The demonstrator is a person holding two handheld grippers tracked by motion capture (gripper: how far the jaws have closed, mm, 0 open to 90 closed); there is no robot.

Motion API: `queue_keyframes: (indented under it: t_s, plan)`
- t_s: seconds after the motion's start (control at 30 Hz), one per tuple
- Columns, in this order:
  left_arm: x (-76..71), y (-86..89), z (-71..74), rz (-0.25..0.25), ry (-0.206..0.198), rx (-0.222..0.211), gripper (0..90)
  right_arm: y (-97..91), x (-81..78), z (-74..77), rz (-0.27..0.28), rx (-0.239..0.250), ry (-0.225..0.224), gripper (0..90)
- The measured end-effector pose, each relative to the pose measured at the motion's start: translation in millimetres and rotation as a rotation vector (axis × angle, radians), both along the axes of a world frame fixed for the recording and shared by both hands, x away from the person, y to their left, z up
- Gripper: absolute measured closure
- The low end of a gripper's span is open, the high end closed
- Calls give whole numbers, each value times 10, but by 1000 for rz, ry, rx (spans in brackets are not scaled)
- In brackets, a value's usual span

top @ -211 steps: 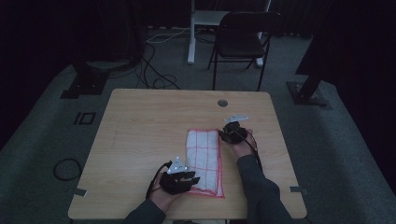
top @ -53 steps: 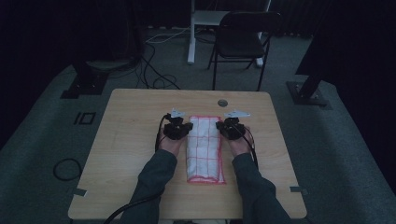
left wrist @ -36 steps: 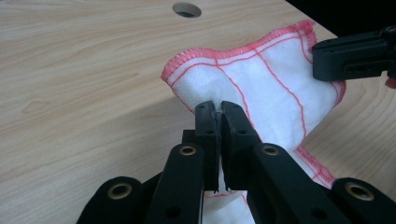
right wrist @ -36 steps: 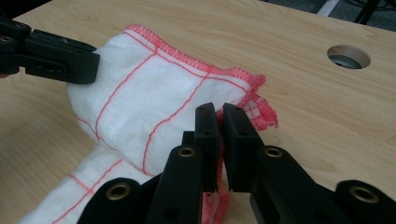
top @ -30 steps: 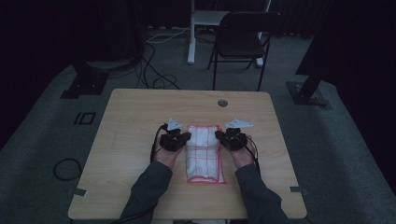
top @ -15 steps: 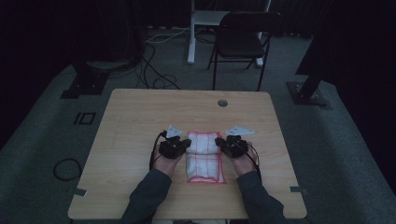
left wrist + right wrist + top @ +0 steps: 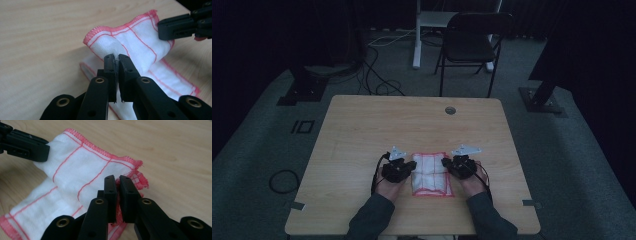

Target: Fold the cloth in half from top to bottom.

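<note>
High view: pale wooden table (image 7: 362, 150), square-topped, with a small round grommet (image 7: 450, 110) near its far edge. On it lies a white woven cloth with red stitched hem and red grid lines (image 7: 430, 174), partly folded over itself, between the two grippers. Left gripper (image 7: 407, 168), black, hand-held, sits at the cloth's left edge; right gripper (image 7: 448, 167), black, hand-held, sits at its right edge. Dark-sleeved forearms enter from the near side.

Left gripper view: jaws clenched on a corner of the cloth (image 7: 130, 42), a sliver of white fabric pinched between the pads. Beyond the tips the gripped layer arches up and over; a flat lower layer lies on the table under and to the right of the jaws. The other gripper (image 7: 165, 31) bites the raised fold's far end, ahead and to the right.

Right gripper view: jaws clenched on the opposite corner of the cloth (image 7: 85, 170), red hem bunched just right of the tips. The lifted layer stretches ahead and left to the other gripper (image 7: 46, 150); the lower layer lies flat left of the jaws.

Background: black folding chair (image 7: 474, 42) beyond the table, on grey carpet.
</note>
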State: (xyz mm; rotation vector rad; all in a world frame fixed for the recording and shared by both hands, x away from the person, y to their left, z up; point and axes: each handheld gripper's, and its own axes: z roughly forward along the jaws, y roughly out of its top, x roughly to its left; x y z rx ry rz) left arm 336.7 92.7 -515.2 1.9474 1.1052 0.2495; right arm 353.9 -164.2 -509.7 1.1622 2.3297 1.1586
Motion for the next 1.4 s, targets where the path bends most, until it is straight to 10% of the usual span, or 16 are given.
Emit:
queue_keyframes:
  t_s: [0.57, 0.87, 1.1, 1.4]
  plan:
    - [-75, 18, -112, -5, 27, -10, 721, -30, -102, -172, -5, 2, 31, 850]
    - [159, 72, 83, 49, -10, -64, 616, -24, -103, -176, -4, -4, 23, 850]
    - [364, 12, 19, 71, 45, -71, 527, -28, -103, -178, -5, 1, 26, 847]
    - [368, -78, -62, 65, 89, -50, 649, -37, -108, -171, -4, 3, 23, 841]
